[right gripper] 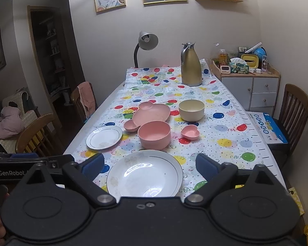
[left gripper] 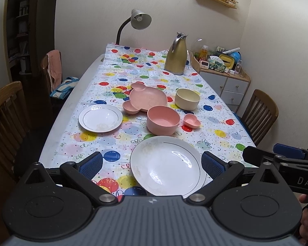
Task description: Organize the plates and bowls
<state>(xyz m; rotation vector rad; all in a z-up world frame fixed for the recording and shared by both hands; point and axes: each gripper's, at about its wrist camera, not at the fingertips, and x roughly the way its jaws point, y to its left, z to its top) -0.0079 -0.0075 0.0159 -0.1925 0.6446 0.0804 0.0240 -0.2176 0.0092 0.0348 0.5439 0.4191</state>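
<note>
A large white deep plate (left gripper: 168, 165) (right gripper: 145, 173) lies at the table's near end, framed by both grippers. Behind it stands a pink bowl (left gripper: 163, 119) (right gripper: 154, 132). A small white plate (left gripper: 100, 118) (right gripper: 104, 137) lies to the left. A pink mouse-shaped divided plate (left gripper: 145, 98) (right gripper: 148, 113), a cream bowl (left gripper: 187, 98) (right gripper: 191, 107) and a small pink heart dish (left gripper: 192, 120) (right gripper: 190, 132) sit further back. My left gripper (left gripper: 152, 163) is open above the table edge, holding nothing. My right gripper (right gripper: 149, 165) is open too, also holding nothing.
A gold thermos jug (left gripper: 177, 55) (right gripper: 191, 65) and a grey desk lamp (left gripper: 138, 20) (right gripper: 146, 41) stand at the far end. Wooden chairs (left gripper: 4, 110) (right gripper: 295, 104) line both sides. A cabinet (right gripper: 254, 86) with clutter stands at the right. A blue box (right gripper: 271, 128) lies beside the table.
</note>
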